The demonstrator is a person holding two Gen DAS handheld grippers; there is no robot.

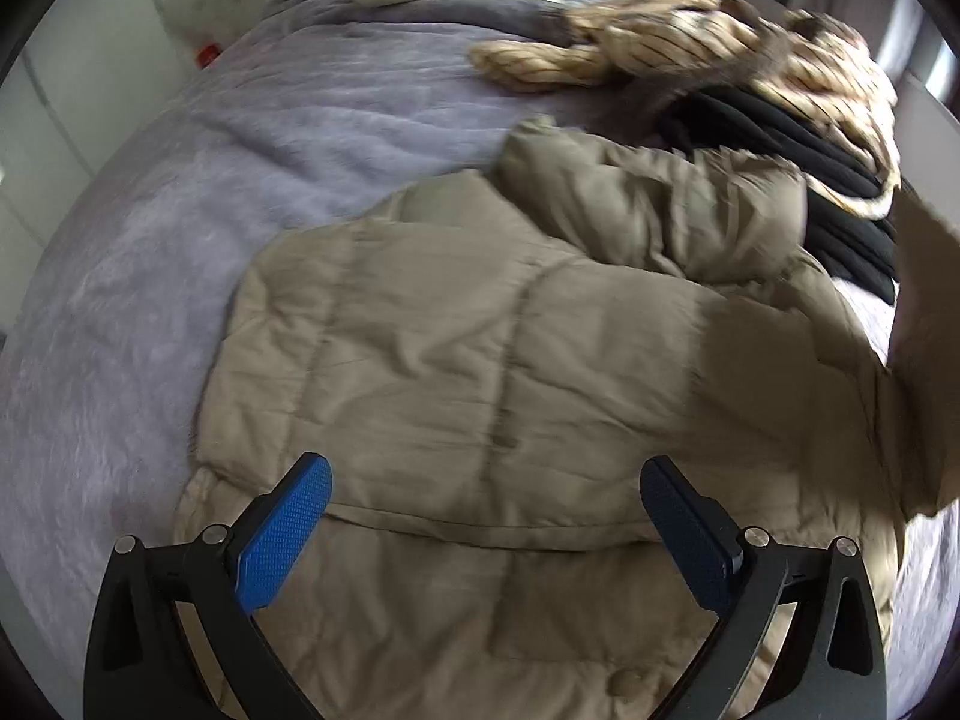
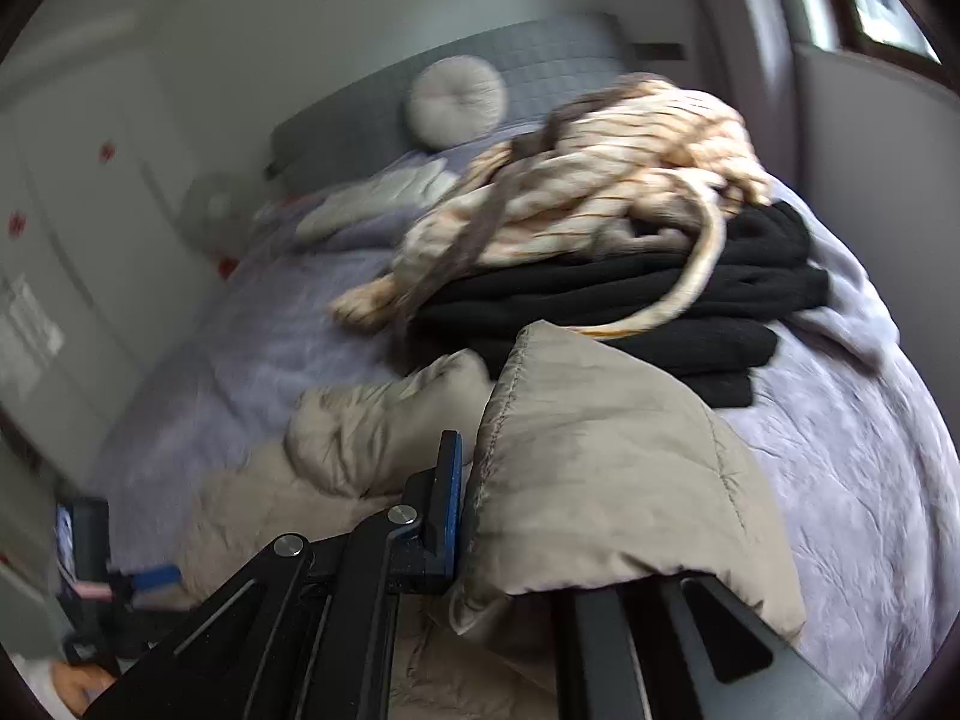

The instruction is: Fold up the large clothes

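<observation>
Right tool (image 2: 474,516) was clamped on a fold of the one tan puffer jacket (image 1: 456,360); the cloth hid its far finger. I saw the left tool (image 1: 486,516) spread wide, empty, above the jacket. Jacket lay mid-bed (image 1: 150,276), long axis toward the headboard. Everything motion-blurred.

One tan quilted puffer jacket (image 1: 480,360); one black folded knit garment (image 2: 690,294); one cream striped rumpled garment (image 2: 600,180); one round grey cushion (image 2: 456,102); one lavender plush blanket (image 1: 180,210).
</observation>
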